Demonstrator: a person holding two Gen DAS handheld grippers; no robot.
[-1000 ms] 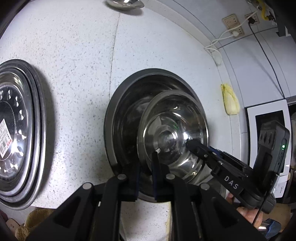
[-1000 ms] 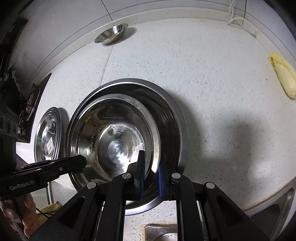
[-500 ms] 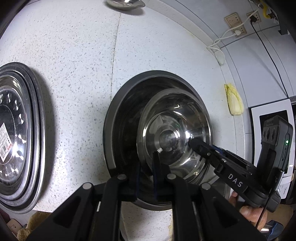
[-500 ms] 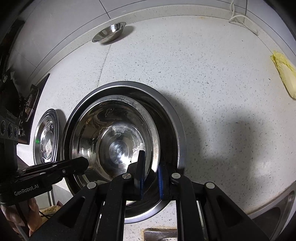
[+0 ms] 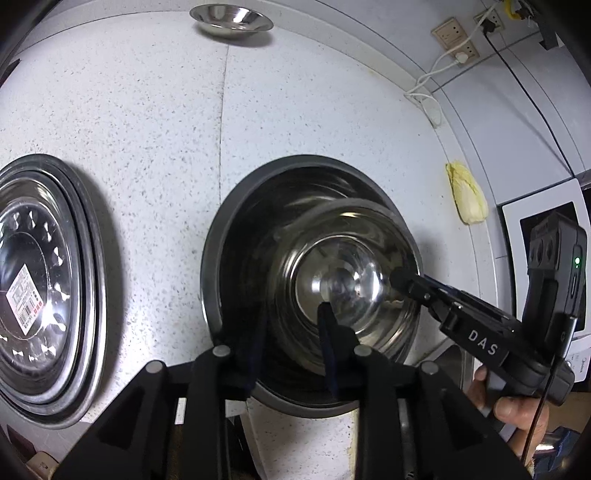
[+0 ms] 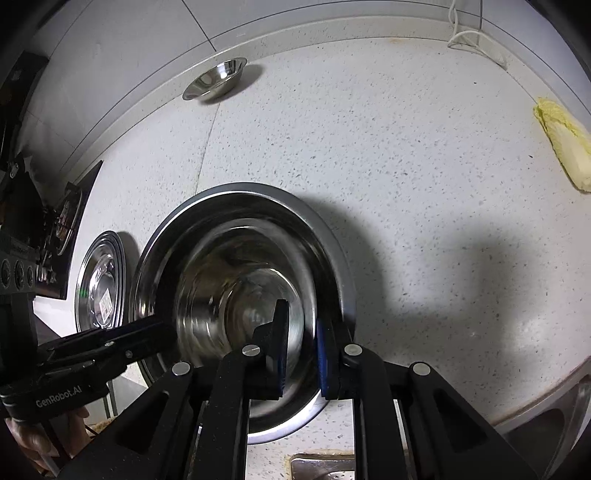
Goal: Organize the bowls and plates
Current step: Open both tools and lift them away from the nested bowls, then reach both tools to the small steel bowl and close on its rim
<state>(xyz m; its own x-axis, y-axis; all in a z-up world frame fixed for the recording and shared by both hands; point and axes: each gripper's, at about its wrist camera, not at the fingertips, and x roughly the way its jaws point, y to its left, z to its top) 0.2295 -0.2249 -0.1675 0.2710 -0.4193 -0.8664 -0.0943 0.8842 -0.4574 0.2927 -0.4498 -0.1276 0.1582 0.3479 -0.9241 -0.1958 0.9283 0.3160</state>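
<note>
A smaller steel bowl (image 5: 343, 280) sits inside a large steel bowl (image 5: 236, 229) on the speckled counter; both also show in the right wrist view, the smaller bowl (image 6: 236, 295) blurred inside the large bowl (image 6: 325, 236). My left gripper (image 5: 291, 321) is open, its fingers astride the smaller bowl's near rim. My right gripper (image 6: 299, 332) is open, its fingers astride the rim on the other side, and it shows in the left wrist view (image 5: 402, 277).
A stack of steel plates (image 5: 40, 280) with a label lies to the left. A small steel bowl (image 5: 231, 20) stands at the back by the wall. A yellow cabbage leaf (image 5: 465, 192) lies to the right. A sink edge (image 6: 321, 465) is near.
Both grippers have opened and let go of the smaller bowl's rim. The smaller bowl has dropped lower into the large bowl and looks blurred.
</note>
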